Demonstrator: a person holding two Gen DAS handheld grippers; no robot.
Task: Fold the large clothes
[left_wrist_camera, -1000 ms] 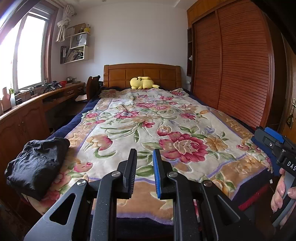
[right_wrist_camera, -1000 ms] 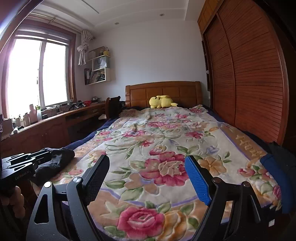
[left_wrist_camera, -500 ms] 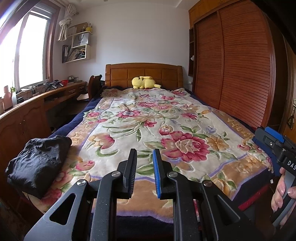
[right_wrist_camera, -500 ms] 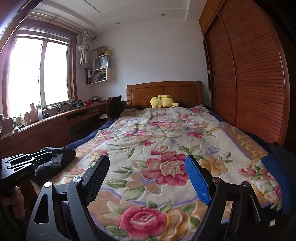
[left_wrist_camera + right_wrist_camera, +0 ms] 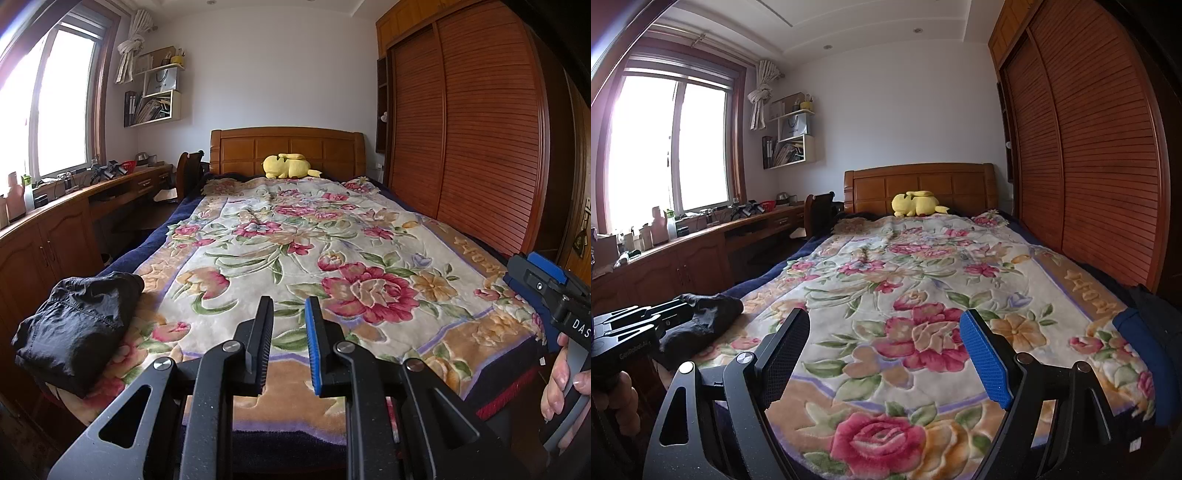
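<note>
A black garment [image 5: 77,325] lies folded in a bundle on the front left corner of the bed; it also shows in the right wrist view [image 5: 701,321]. My left gripper [image 5: 289,314] hovers over the foot of the bed, to the right of the bundle, empty, its jaws a narrow gap apart. My right gripper [image 5: 884,328] is wide open and empty above the floral blanket [image 5: 923,288]. Each gripper shows at the edge of the other's view.
The bed has a wooden headboard [image 5: 288,147] with a yellow plush toy [image 5: 288,166] before it. A wooden desk counter [image 5: 74,206] with clutter runs along the left wall under the window. A slatted wardrobe [image 5: 480,129] lines the right wall.
The left gripper view has tilted and drifted slightly, with the black bundle shifting a little in frame. Both grippers keep the same opening.
</note>
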